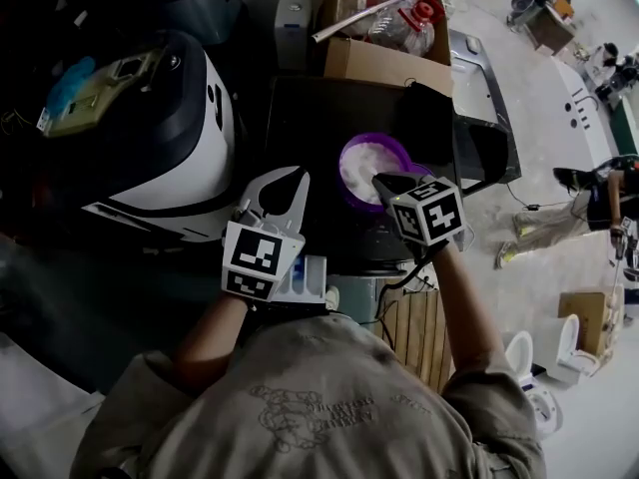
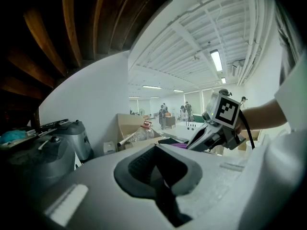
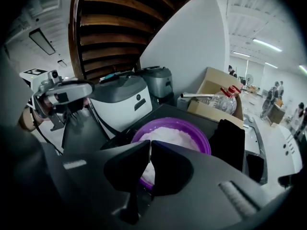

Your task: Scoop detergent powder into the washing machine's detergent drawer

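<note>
Nearest me is the left gripper [image 1: 280, 181], a white moulded plastic one. Its fingers are spread and nothing sits between them. Just beside its marker cube is the white plastic detergent drawer [image 1: 312, 275], a shallow rectangular tray with pale blue compartments. It sits at the near edge of the flat matt black surface [image 1: 310, 118].

The dark right gripper [image 1: 384, 181] reaches over the near rim of the round purple plastic bowl [image 1: 342, 173], which stands on that surface. In the right gripper view its fingers are pressed almost together on a thin white strip [image 3: 150, 153], seen edge-on. I cannot make out its far end against the powder. The white detergent powder [image 1: 364, 163] is heaped in the bowl, loose and clumpy, and fills it close to the rim. The drawer and the bowl are near each other but apart.

Left of the bowl is a rounded appliance with a glossy white and black shell [image 1: 190, 128]. Behind the surface stands an open brown cardboard box [image 1: 384, 60]. In it lies a clear plastic bottle with a red cap [image 1: 404, 25]. Pale floor lies beyond.
</note>
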Action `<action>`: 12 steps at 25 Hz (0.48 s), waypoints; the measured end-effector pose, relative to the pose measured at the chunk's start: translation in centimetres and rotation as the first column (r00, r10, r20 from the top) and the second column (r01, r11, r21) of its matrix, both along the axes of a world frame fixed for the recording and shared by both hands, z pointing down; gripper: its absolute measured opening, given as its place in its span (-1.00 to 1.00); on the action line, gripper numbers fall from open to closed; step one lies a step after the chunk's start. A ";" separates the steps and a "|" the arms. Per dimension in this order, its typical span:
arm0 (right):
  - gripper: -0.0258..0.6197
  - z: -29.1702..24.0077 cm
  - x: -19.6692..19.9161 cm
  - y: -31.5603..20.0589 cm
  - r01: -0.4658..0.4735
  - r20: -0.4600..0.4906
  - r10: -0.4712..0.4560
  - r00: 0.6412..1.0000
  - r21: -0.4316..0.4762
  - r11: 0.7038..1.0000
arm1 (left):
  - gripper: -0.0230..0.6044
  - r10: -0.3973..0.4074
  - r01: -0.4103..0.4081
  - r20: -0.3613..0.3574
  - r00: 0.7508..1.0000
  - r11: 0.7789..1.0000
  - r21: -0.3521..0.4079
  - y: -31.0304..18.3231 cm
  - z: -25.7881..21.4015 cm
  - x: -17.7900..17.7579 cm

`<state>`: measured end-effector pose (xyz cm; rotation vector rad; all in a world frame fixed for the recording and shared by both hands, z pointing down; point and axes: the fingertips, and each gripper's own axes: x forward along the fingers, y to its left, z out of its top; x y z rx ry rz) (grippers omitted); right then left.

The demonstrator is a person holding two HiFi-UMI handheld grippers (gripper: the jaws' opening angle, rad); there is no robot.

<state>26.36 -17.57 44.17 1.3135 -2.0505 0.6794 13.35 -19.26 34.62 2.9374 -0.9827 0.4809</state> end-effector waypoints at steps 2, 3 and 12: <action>-0.81 0.7 -0.1 0.0 0.009 -0.038 -0.010 0.999 -0.037 0.999 | -0.93 0.007 -0.007 0.003 1.000 1.000 -0.006 0.0 0.3 0.0; -0.81 1.0 -0.1 0.0 0.013 -0.051 -0.016 0.999 -0.055 0.998 | -0.93 0.009 -0.009 0.004 1.000 1.000 -0.010 -0.1 0.4 -0.1; -0.81 2.3 -1.1 -0.3 0.017 0.019 -0.014 1.000 -0.182 0.983 | -0.93 0.004 -0.004 -0.011 1.000 0.999 -0.036 -0.8 1.2 -1.0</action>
